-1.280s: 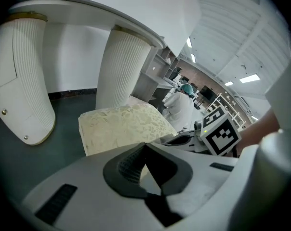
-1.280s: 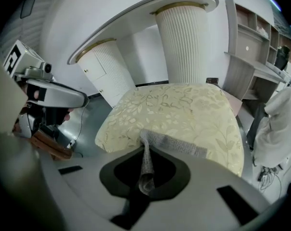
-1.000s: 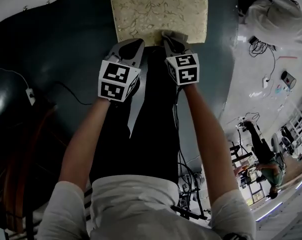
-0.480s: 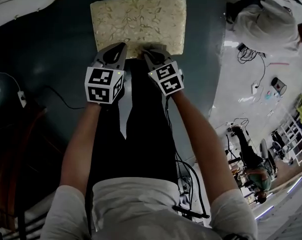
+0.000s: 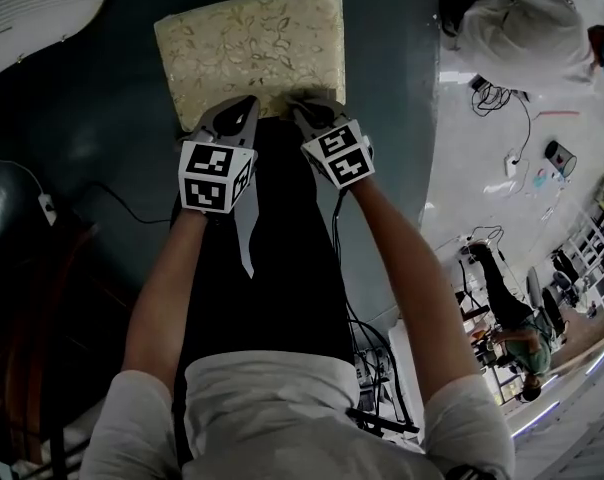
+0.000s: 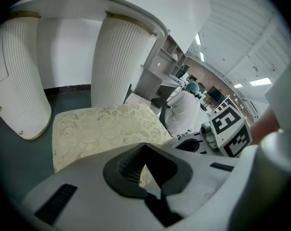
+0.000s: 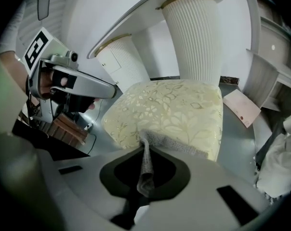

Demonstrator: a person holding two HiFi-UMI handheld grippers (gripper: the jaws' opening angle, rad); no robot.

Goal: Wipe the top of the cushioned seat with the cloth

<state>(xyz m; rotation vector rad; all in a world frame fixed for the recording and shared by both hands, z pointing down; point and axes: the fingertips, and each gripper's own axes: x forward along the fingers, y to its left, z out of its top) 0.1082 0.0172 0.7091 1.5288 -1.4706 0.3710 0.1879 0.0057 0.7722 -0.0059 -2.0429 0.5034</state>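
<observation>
**Cloth pinched in the right tool at the near edge of the seat, wipe stroke ready to run**

A person stands over a square cushioned seat (image 5: 250, 43) covered in pale cream fabric with a leaf pattern. The seat stands on a dark grey-green floor (image 5: 92, 128). The person holds one tool in each hand, and both reach down to the near edge of the seat.

The right tool (image 7: 144, 153) has its jaws closed tight on a small grey knitted cloth (image 7: 172, 142). A fold of the cloth is pinched between the jaws. The rest spreads forward and lies on the near edge of the seat, somewhat to the right of that edge's middle.

The left tool (image 6: 145, 147) has its jaw tips brought together and holds nothing. It hovers just beside the right tool, over the near edge towards the left. Whether it touches the cushion cannot be told.

Almost the whole top of the seat lies beyond the cloth, out to the far edge and both far corners. The step in hand looks like the wipe itself, with the cloth at the near end of a stroke.

The next move seems to call for sliding the cloth across the top towards the far edge. It would need steady downward pressure and an unbroken grip. Further passes would then cover the left side, which the cloth does not reach now
</observation>
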